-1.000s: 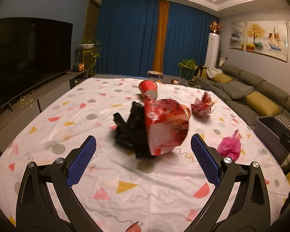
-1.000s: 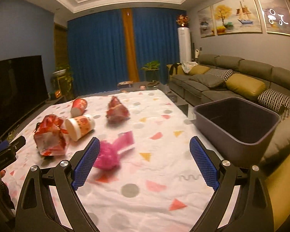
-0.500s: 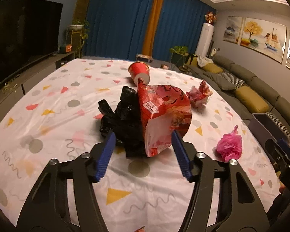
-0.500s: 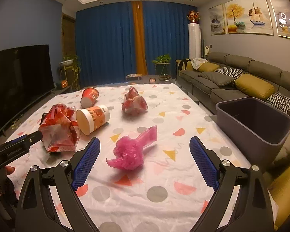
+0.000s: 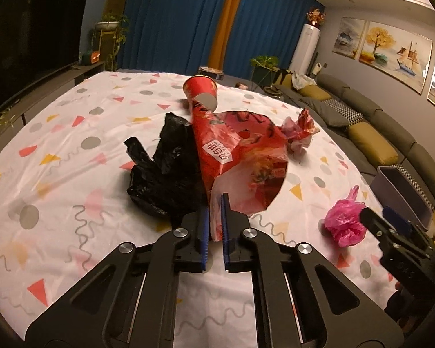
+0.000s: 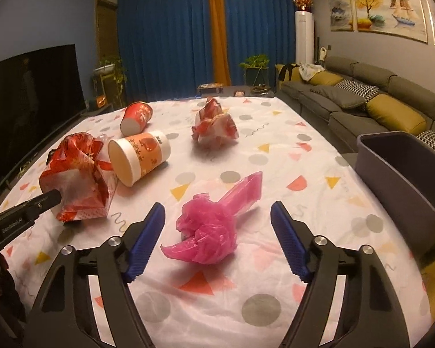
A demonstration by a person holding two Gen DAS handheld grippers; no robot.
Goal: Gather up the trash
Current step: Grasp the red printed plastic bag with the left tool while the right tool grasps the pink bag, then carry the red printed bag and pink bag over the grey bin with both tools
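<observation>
Both hands are mid-pickup right now. My left gripper (image 5: 214, 217) has just snapped its jaws nearly together on the bottom edge of the red plastic bag (image 5: 240, 156), so that one's pinched, sitting on the table with the crumpled black bag (image 5: 165, 174) right against its left side. My right gripper (image 6: 217, 229) has just been narrowing but it's not there yet: jaws are fairly wide, one on each side of the pink plastic bag (image 6: 211, 232), pads not touching it.

Next move as I see it: finish squeezing the right side on the pink bag, lift both, and swing them over to the grey bin (image 6: 406, 168) off the table's right edge. The red bag is floppy and only held by a thin edge, so I'd lift it gently or it may slip out.

Trash count on the dotted tablecloth (image 6: 275, 150):
- 1 red plastic bag
- 1 black bag
- 1 pink bag
- 1 crumpled red-and-white wrapper (image 6: 214, 127), further back
- 2 paper cups lying on their sides: a red cup (image 6: 136, 117) and an orange-and-white cup (image 6: 139, 156)

Six pieces, none in the bin yet as far as I can see.
</observation>
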